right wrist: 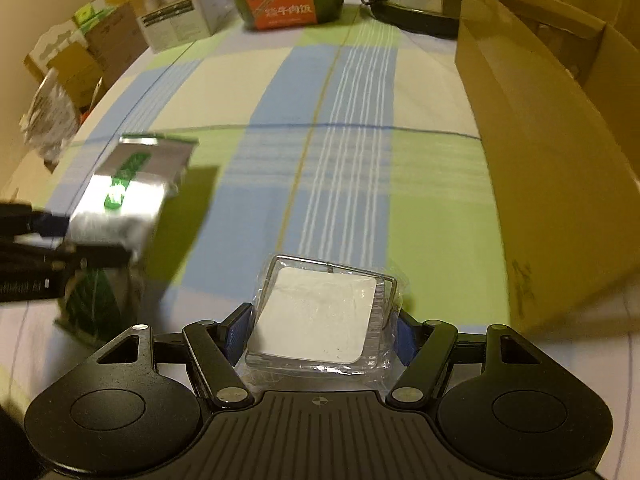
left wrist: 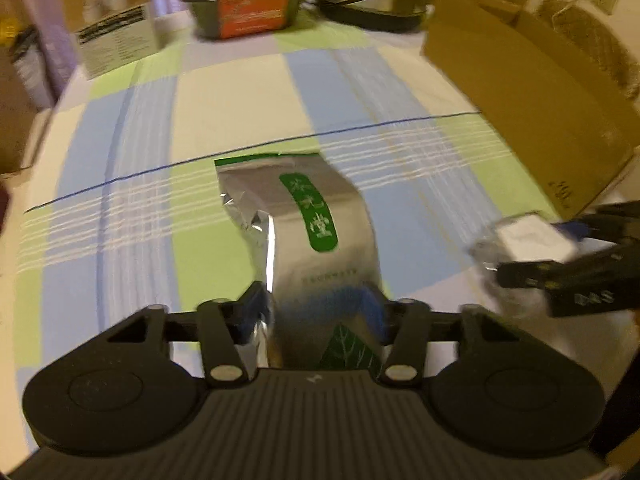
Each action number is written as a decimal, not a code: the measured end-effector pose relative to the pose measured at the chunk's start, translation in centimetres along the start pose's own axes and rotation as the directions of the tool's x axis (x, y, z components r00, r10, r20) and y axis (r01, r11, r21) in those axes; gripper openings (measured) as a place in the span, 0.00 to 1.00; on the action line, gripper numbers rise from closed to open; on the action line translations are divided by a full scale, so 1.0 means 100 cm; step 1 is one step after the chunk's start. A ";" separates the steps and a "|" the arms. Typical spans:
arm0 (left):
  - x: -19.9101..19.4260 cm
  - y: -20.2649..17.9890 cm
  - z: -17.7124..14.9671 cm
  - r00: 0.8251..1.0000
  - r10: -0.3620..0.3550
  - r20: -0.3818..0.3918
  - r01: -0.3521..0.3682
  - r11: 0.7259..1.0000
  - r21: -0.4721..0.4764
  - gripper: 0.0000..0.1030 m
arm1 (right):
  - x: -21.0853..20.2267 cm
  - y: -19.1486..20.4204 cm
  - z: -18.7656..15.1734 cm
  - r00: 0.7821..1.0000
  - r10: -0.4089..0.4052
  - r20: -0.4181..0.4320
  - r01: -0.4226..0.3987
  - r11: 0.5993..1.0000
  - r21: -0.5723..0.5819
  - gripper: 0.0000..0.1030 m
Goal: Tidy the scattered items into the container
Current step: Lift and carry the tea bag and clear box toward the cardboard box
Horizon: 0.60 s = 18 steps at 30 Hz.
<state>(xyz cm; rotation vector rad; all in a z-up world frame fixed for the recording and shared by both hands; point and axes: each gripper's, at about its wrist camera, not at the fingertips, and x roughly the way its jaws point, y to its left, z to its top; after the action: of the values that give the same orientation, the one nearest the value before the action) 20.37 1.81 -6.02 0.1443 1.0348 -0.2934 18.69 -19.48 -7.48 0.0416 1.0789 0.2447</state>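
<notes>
**Both grippers carrying items toward the cardboard box**

The left gripper (left wrist: 316, 312) is clamping the lower end of a silver foil pouch (left wrist: 304, 236) with a green label, its sealed top pointing away over the checked tablecloth (left wrist: 224, 96). The pouch is looking light and crinkly, soft enough to fold, so gripping low across its width is giving the firmest hold. The right gripper (right wrist: 320, 336) is squeezing a small clear plastic case (right wrist: 320, 316) with a white insert, wrapped in loose film; it is likely stiff but slippery, so the flat side edges are the place to pinch. Motion blur is making it hard to judge whether either item is clear of the cloth. The open cardboard box (right wrist: 560, 184) is standing to the right.
</notes>
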 end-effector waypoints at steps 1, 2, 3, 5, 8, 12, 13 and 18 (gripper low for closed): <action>-0.002 -0.003 -0.002 1.000 0.027 0.005 -0.027 1.000 -0.013 0.72 | -0.002 0.000 -0.003 1.000 -0.006 0.004 0.006 1.000 -0.002 0.70; -0.004 -0.005 -0.003 0.999 0.041 0.012 -0.041 0.999 -0.023 0.73 | -0.004 0.000 -0.006 1.000 -0.009 0.009 0.009 1.000 0.002 0.70; -0.005 -0.008 -0.002 0.998 0.054 0.017 -0.054 0.998 -0.036 0.73 | -0.005 0.000 -0.008 1.000 -0.011 0.013 0.011 1.000 0.008 0.70; -0.004 -0.015 0.000 0.995 0.094 0.021 -0.093 0.994 -0.064 0.75 | -0.007 -0.002 -0.012 1.000 -0.015 0.019 0.015 1.000 0.016 0.70; 0.004 -0.029 0.007 0.986 0.159 0.042 -0.156 0.986 -0.057 0.82 | -0.010 -0.007 -0.014 1.000 -0.012 0.025 0.011 1.000 0.022 0.70; 0.023 -0.047 0.013 0.961 0.275 0.038 -0.276 0.961 0.003 0.82 | -0.011 -0.015 -0.020 0.999 -0.015 0.035 0.014 1.000 0.023 0.70; 0.028 -0.048 0.013 0.957 0.288 0.031 -0.288 0.957 0.016 0.80 | -0.011 -0.016 -0.020 0.999 -0.014 0.035 0.013 1.000 0.027 0.70; 0.039 -0.043 0.011 0.956 0.293 -0.014 -0.291 0.955 0.050 0.62 | -0.006 -0.022 -0.021 0.999 -0.011 0.033 0.009 0.999 0.042 0.70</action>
<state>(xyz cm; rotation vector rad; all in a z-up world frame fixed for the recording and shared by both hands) 21.77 -3.24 -8.71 0.3412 1.0129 -0.0475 16.99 -21.90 -8.25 0.0779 1.0513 0.2116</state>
